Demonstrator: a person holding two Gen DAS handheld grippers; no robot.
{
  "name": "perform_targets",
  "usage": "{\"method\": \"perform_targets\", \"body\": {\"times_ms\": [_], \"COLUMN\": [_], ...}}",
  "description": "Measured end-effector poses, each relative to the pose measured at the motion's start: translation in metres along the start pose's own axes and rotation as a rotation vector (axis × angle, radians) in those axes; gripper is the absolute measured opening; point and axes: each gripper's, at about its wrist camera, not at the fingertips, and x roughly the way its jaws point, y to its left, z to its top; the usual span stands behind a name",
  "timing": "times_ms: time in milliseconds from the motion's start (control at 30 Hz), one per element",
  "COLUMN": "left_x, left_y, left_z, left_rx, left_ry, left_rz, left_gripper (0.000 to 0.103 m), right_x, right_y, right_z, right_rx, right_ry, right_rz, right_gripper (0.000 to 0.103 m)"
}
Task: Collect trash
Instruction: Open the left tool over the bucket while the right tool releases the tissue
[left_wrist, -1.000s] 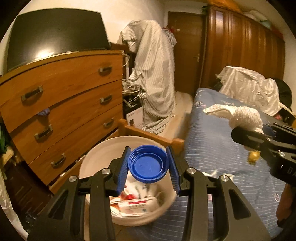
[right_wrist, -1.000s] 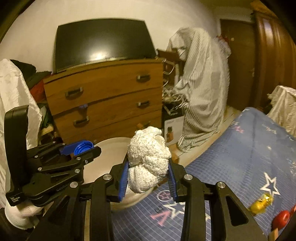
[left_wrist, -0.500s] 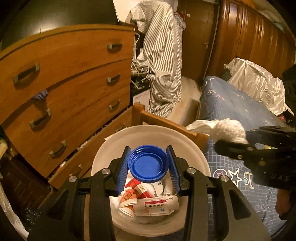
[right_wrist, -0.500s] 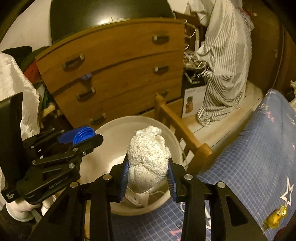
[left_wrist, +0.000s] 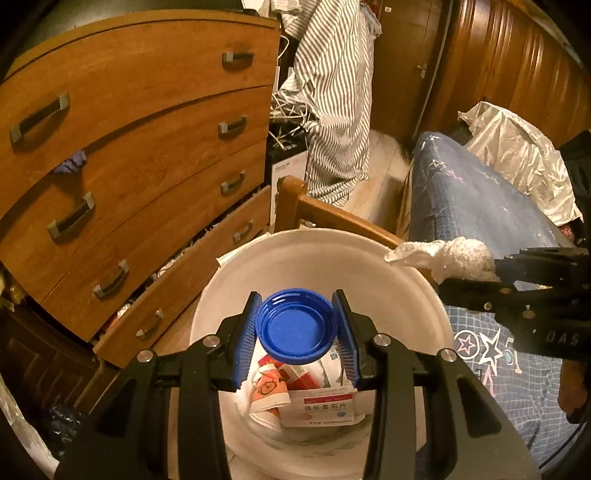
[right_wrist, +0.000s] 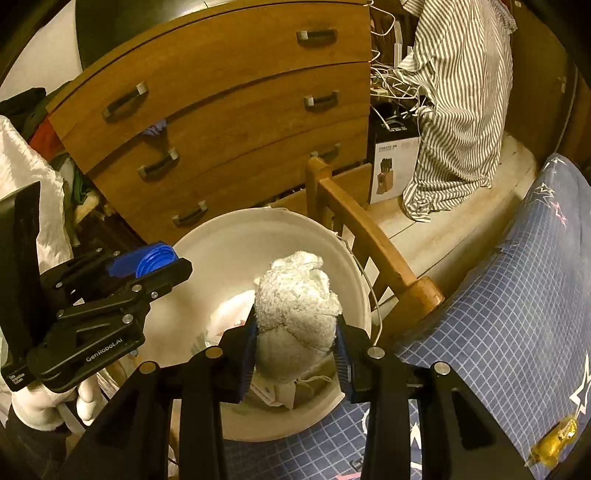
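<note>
Lid (left_wrist: 296, 329) and wad (right_wrist: 295, 308), each clamped in a hand-held gripper, hang inside bin rim (left_wrist: 369, 249).

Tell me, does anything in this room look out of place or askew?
Yes: the dresser's bottom drawer hangs open and crooked, with clutter showing in the gap, and a scrap of purple cloth pokes out between two higher, closed drawers.

Right gripper (right_wrist: 295, 345): clamped on a crumpled white tissue wad (right_wrist: 295, 310), above a white bin (right_wrist: 240, 243) holding paper scraps. Left gripper (right_wrist: 147, 264): at left over the bin's edge, clamped on a blue lid (right_wrist: 155, 258), held by a white-gloved hand (right_wrist: 48, 404). Wooden dresser (right_wrist: 229, 103) behind the bin; wooden bed frame (right_wrist: 369, 243) just beside it; blue checked bedcover (right_wrist: 517, 314) at right; striped cloth (right_wrist: 458, 96) hanging beyond.
</note>
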Motion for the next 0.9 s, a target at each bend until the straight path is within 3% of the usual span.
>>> {"method": "perform_targets", "body": {"times_ms": [733,900], "left_x": [0.008,0.0103], "left_y": [0.0038,0.0056], "left_z": [0.0,-0.0021], "left_rx": [0.0,-0.014], "left_ry": [0.014,0.019], "left_rz": [-0.002,0.014], "left_gripper": [0.038,0.051], "right_x": [0.0013,-0.0013], "right_y": [-0.0006,-0.0044], "right_z": [0.002,0.0017], "right_rx": [-0.016,0.002], "right_ry": [-0.005,-0.013], "right_rz": [0.012,0.022], "right_gripper": [0.038,0.044]}}
